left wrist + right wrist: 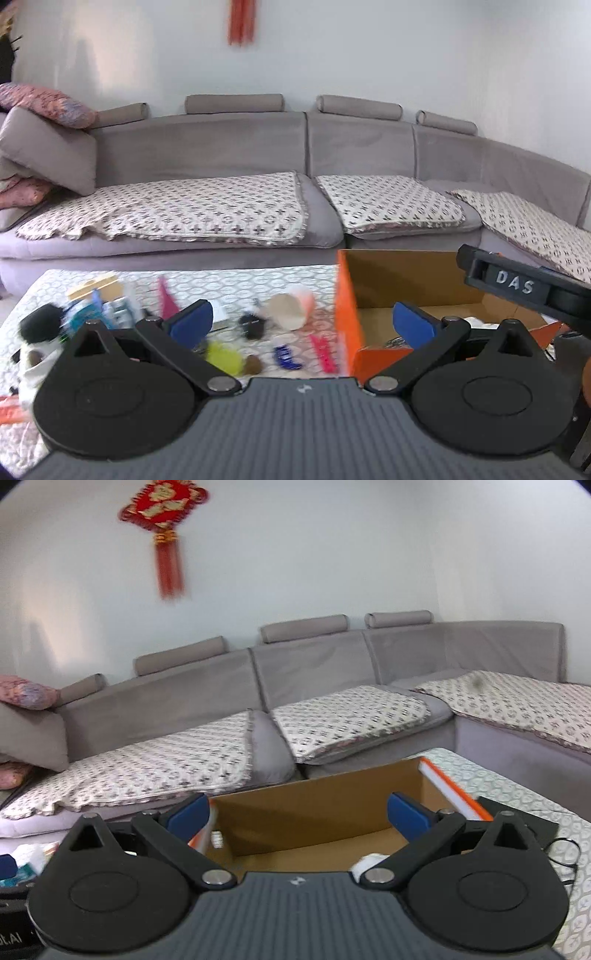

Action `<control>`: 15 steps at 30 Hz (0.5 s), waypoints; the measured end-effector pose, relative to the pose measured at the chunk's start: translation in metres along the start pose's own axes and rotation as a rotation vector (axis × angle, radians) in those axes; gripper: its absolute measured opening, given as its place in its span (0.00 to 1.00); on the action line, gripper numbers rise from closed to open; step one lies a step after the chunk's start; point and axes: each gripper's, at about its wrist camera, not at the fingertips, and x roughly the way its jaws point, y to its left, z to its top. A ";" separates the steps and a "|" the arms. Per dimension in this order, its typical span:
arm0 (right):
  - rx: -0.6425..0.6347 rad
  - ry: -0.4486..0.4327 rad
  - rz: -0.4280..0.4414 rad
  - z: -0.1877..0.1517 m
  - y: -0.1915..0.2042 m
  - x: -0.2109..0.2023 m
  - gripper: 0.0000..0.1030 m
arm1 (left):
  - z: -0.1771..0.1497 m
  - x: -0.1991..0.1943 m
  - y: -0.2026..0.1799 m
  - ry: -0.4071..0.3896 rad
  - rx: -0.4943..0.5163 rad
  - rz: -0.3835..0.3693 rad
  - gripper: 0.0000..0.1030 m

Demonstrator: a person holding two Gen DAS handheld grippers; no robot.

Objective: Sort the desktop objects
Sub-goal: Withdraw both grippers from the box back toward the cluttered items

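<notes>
An orange cardboard box (345, 306) stands open on the patterned table, right of a scatter of small items: a paper cup (288, 310) on its side, a yellow ball (223, 356), a dark round item (253, 325), a pink clip (325, 352) and a blue item (286, 356). My left gripper (303, 321) hangs open above this scatter, holding nothing. The same box (317, 812) fills the right wrist view, with a white object (365, 862) inside near its front. My right gripper (297, 812) is open over the box; its body (517, 284) shows at the left wrist view's right edge.
A grey sofa (258, 147) with patterned covers runs behind the table. At the table's left end lie a black ball (40, 321), a white cup (35, 363) and blue packets (86, 314). A black pad (528, 819) with a cable lies right of the box.
</notes>
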 end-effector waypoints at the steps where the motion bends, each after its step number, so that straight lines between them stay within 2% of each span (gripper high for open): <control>1: -0.013 -0.010 0.019 -0.003 0.007 -0.005 1.00 | -0.005 -0.004 0.010 -0.006 -0.005 0.013 1.00; 4: -0.059 -0.036 0.094 -0.011 0.026 -0.020 1.00 | -0.022 -0.015 0.047 -0.032 -0.026 0.064 1.00; 9: -0.169 -0.066 0.209 -0.041 0.055 -0.044 1.00 | -0.053 -0.028 0.108 -0.046 -0.050 0.207 1.00; 12: -0.236 -0.046 0.255 -0.065 0.072 -0.050 1.00 | -0.075 -0.030 0.133 -0.035 -0.096 0.274 1.00; 15: -0.300 0.016 0.280 -0.086 0.087 -0.045 1.00 | -0.090 -0.028 0.146 -0.033 -0.139 0.307 1.00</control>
